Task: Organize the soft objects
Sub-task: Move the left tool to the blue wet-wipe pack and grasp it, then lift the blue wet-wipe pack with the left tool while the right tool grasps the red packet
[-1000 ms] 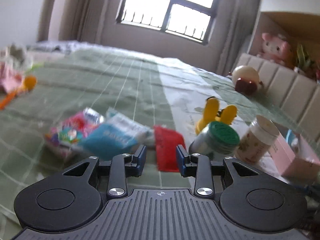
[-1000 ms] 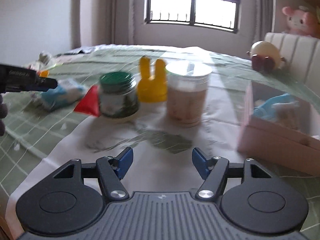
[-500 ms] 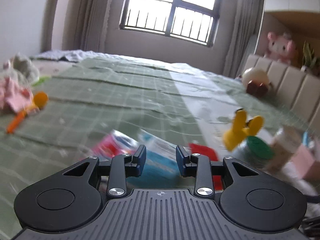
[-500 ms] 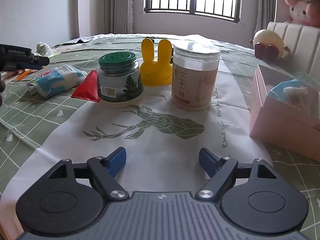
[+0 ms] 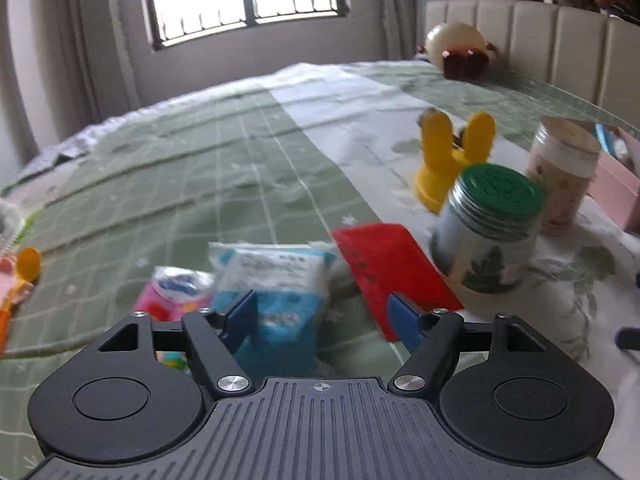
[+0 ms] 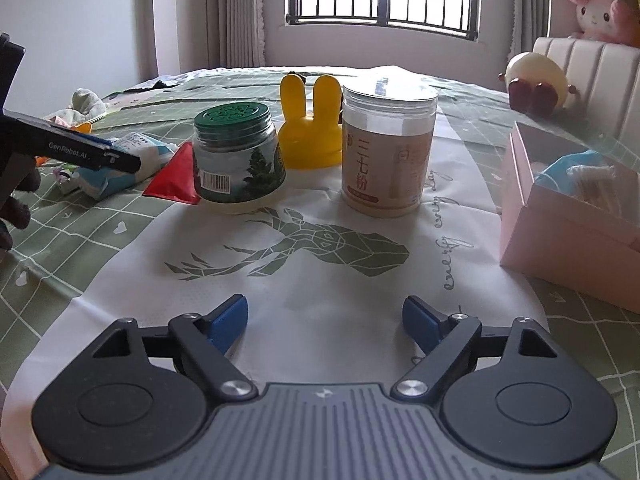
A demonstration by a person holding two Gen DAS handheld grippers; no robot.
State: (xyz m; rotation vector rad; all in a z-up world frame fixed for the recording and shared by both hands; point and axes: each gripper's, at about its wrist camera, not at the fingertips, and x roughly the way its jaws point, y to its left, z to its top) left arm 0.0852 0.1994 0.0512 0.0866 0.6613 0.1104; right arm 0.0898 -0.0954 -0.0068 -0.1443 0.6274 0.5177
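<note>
Tissue pack (image 5: 280,292) lies between my left claw's (image 5: 324,316) spread fingers, ungripped; right claw (image 6: 325,320) gapes empty. Pink box (image 6: 560,240) holds something blue; most sorting remains, I judge.

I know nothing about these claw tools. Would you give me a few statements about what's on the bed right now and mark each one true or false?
1. The left claw is open above the blue-and-white soft pack. True.
2. The right claw is clamped on the green-lidded jar. False: it is open, holds nothing, and sits well short of the jar.
3. The red packet lies flat beside the green-lidded jar. True.
4. The yellow bunny-eared item sits inside the pink box. False: it stands on the bed behind the jars; the box holds a blue and white bundle.
5. The clear-lidded canister has tipped over. False: it stands upright.
</note>
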